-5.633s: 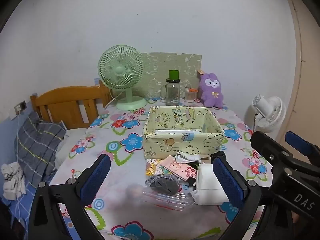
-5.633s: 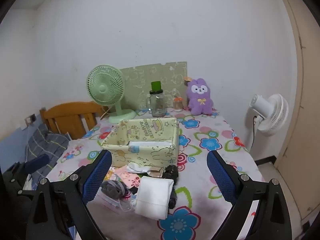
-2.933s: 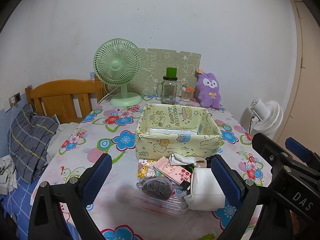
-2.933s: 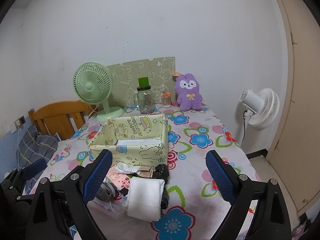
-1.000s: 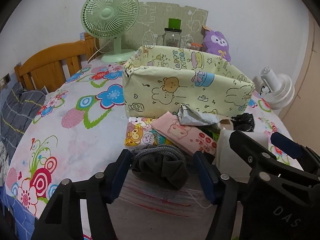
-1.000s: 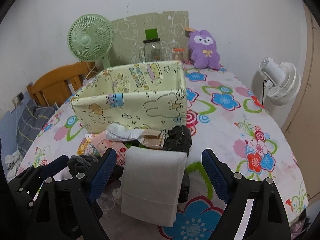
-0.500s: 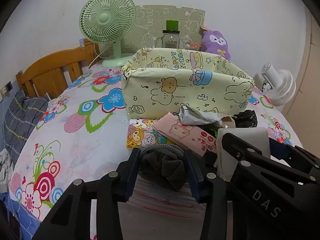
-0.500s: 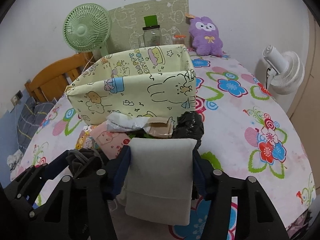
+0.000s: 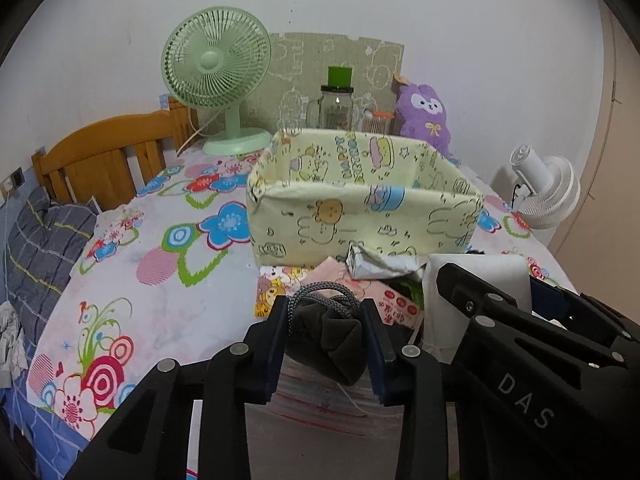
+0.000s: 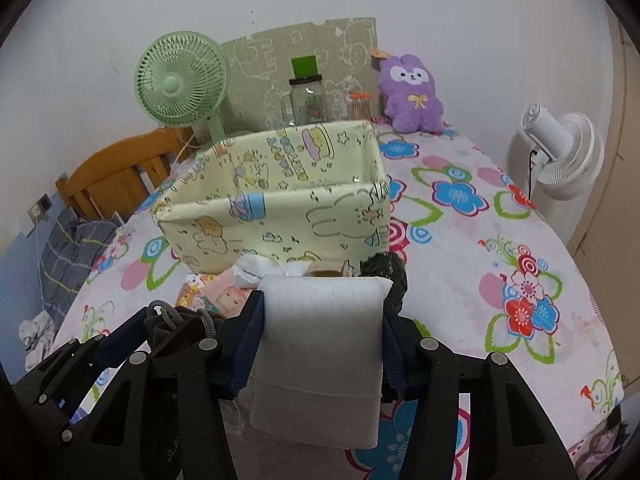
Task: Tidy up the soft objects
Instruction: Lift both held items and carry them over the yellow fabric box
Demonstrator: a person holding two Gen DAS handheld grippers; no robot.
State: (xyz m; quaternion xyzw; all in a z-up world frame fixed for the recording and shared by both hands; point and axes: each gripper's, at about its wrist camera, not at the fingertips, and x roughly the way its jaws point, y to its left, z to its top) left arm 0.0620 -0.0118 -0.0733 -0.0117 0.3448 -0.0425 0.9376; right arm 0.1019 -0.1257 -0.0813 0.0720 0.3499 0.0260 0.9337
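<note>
left wrist: left gripper [image 9: 326, 334] clamped on grey pouch [image 9: 328, 340], foil packet [image 9: 380, 266] by the bin [image 9: 360, 216] | right wrist: right gripper [image 10: 322, 344] squeezing white pad [image 10: 318, 356], black bag [image 10: 386, 270] beside it, bin's contents hidden

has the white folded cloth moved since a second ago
Yes. The white folded cloth, clamped in the right gripper, now sits higher against the yellow fabric bin, its top edge overlapping the bin's lower front.
</note>
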